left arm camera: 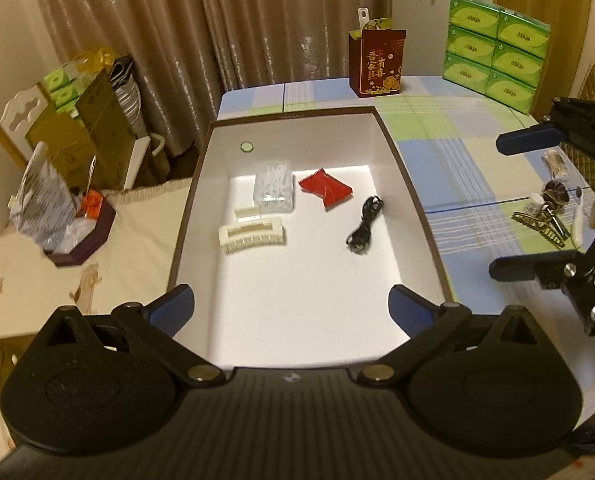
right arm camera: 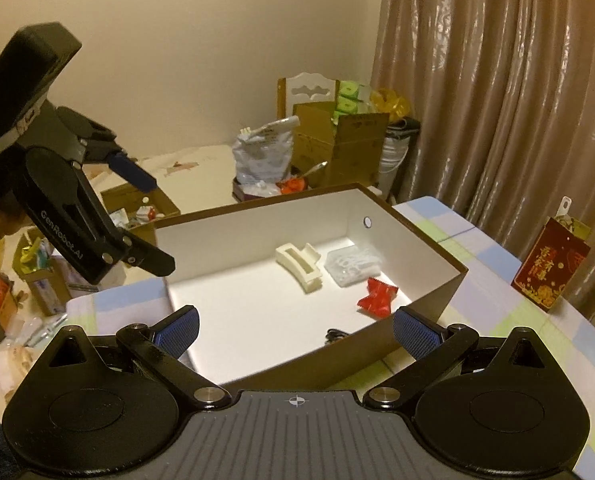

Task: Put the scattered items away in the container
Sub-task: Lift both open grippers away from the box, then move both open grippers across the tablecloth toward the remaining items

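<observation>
I hold both the left gripper (left arm camera: 291, 300) and right gripper (right arm camera: 295, 324) over the box (left arm camera: 411, 200), fingers spread and empty. Right of the box, a bronze hair claw (left arm camera: 541, 226) lies on the surface: light, rigid, probably slippery; I'd pinch its spine.

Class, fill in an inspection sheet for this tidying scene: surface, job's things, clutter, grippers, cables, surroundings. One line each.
Surface: checked tablecloth under the box.
Job's things: in the box, white hair clip, clear packet, red packet; still on the table, bronze hair clip among small bits.
Clutter: red gift bag, green tissue packs.
Grippers: left gripper and right gripper both open, empty.
Cables: black cable coiled in the box.
Surroundings: curtain, cardboard boxes.
</observation>
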`<state>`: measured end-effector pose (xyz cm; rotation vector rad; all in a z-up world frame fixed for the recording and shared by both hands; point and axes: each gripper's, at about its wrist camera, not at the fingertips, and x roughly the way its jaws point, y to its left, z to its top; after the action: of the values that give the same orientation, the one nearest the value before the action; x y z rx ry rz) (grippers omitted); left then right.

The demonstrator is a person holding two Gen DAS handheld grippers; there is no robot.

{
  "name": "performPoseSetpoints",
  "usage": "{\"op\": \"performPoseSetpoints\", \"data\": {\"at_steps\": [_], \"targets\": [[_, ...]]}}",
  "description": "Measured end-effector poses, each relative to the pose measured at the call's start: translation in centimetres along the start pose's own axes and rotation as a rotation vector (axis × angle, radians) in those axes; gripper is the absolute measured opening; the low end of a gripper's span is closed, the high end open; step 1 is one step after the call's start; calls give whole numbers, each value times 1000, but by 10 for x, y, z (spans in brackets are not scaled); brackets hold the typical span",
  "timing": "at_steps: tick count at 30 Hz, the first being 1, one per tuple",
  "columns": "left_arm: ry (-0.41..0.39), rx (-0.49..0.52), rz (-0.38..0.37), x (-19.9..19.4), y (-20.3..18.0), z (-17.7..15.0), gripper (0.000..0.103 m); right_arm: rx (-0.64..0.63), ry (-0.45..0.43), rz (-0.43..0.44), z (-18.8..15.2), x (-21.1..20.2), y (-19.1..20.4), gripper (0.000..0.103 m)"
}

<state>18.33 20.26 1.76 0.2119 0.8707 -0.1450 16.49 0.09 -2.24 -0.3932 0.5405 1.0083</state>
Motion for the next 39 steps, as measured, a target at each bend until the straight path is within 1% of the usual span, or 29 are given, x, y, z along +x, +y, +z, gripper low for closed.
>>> {"op": "performPoseSetpoints", "data": {"at_steps": [3,7,10,16,23,29,39], "targets": [[12,-20,27,-9,-9,-12,102,10,-9,14,-7,-14,2,101],[29,-57,12,-20,-21,-27,102,13,-13,7,-18,-32,7,101],[43,-55,26,-25,-34,-38,102,30,-6,6,-28,-44,7,101],[69,-73,11,-27,-59,-50,102,80,26,-10,-51,-65,3,101],[63,-63,-18,-28,-92,-49,102,165,53,-46,-79,-96,-10,101],[82,-51,-56,-22,-121,-49,102,221,86,-89,-104,-123,-18,101],[99,-11,-102,-10,-167,-45,102,320,150,-186,-144,-153,-40,101]]}}
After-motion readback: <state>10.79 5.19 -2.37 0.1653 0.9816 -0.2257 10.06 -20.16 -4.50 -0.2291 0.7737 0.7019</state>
